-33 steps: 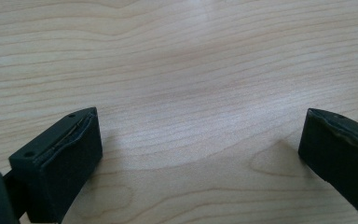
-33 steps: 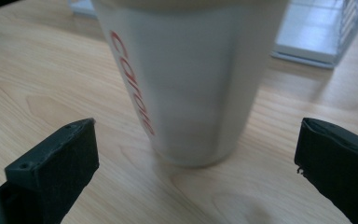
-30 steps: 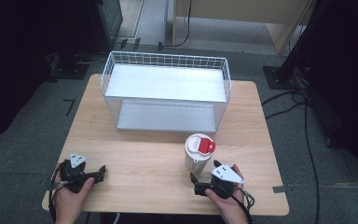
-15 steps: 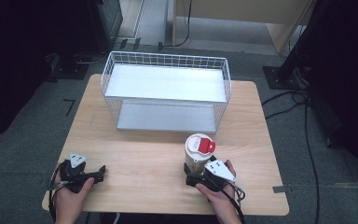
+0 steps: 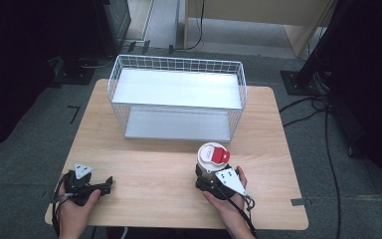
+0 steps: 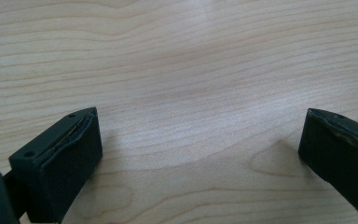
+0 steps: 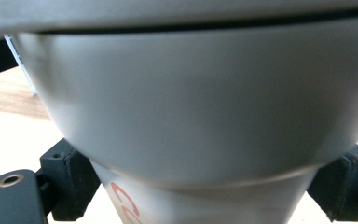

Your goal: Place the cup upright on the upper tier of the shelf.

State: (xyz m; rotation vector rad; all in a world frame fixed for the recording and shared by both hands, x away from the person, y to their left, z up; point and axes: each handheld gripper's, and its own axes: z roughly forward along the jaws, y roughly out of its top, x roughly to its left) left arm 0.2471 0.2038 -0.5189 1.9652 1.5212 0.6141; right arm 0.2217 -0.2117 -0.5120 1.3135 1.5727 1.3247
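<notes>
A paper cup (image 5: 213, 154) with a white lid and a red tab stands upright on the wooden table (image 5: 149, 159), front right of centre. My right gripper (image 5: 207, 180) is at its base from the near side. In the right gripper view the cup (image 7: 200, 93) looms close, and my right gripper (image 7: 200, 191) is open with one black jaw on each side of the narrow lower body. My left gripper (image 5: 105, 184) lies near the table's front left corner. Seen from its own camera, the left gripper (image 6: 200, 154) is open over bare wood with nothing between the jaws.
A white wire basket (image 5: 176, 64) with a pale floor stands at the back of the table, behind the cup. Grey floor, cables and dark stands surround the table.
My right gripper has moved forward and left, from just right of the cup to around its base. The left gripper has stayed where it was.
</notes>
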